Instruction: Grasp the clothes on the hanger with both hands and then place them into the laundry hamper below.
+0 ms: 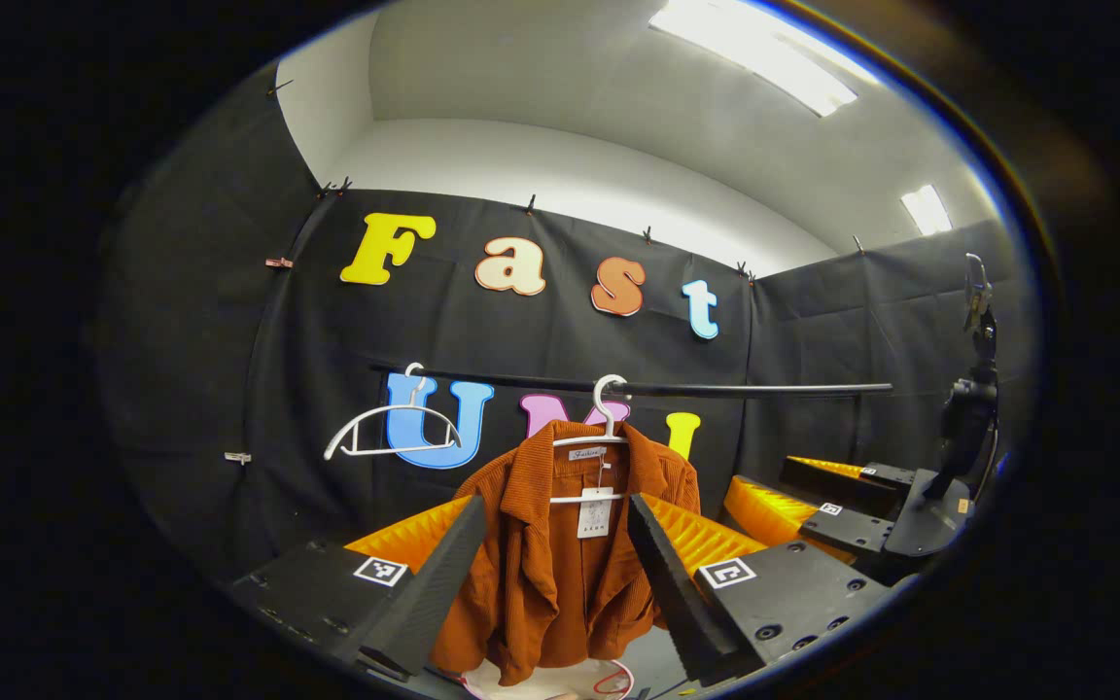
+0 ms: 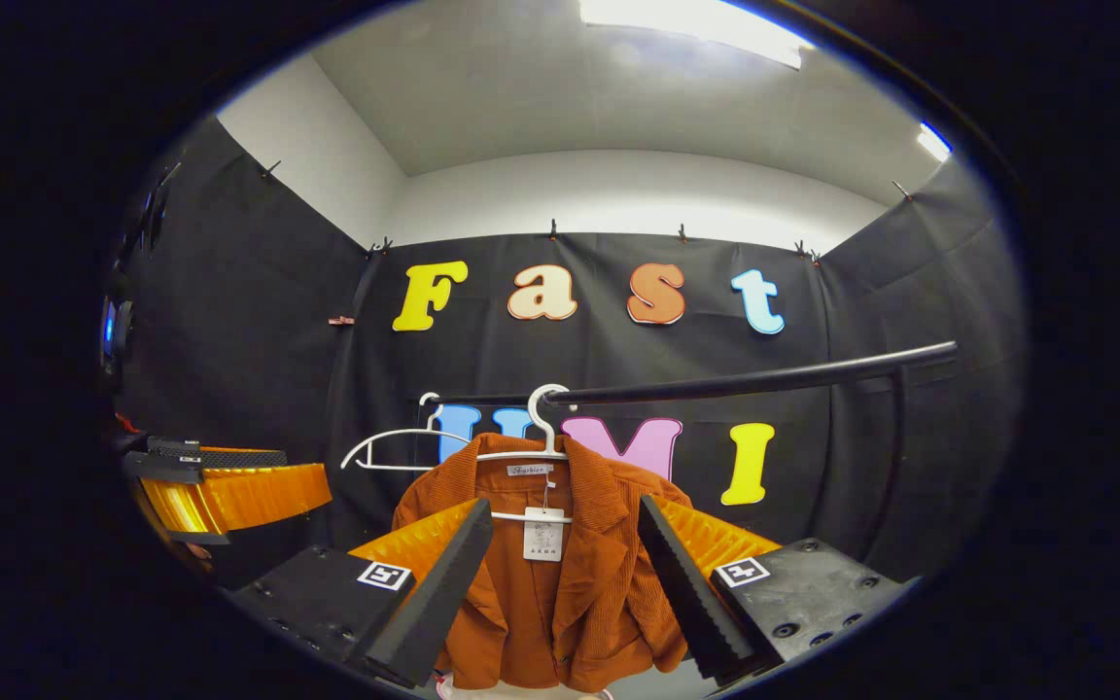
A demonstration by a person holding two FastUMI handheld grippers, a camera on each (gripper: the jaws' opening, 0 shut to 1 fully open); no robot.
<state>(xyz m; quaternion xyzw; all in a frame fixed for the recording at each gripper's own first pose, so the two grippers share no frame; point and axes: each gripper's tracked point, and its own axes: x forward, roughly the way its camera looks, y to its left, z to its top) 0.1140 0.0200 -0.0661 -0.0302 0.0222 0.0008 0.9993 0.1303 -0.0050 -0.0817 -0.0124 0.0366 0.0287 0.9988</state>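
Left gripper held with fingers apart, touching nothing; right gripper the same, wide apart. Straight ahead between both finger pairs, orange jacket on a white hanger, hooked over the black rail. Farther left, an empty hanger. Below the jacket, a pale hamper rim, barely visible.

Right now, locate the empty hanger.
The empty white hanger hangs on the black rail, left of the hanger holding the orange jacket, in both gripper views.
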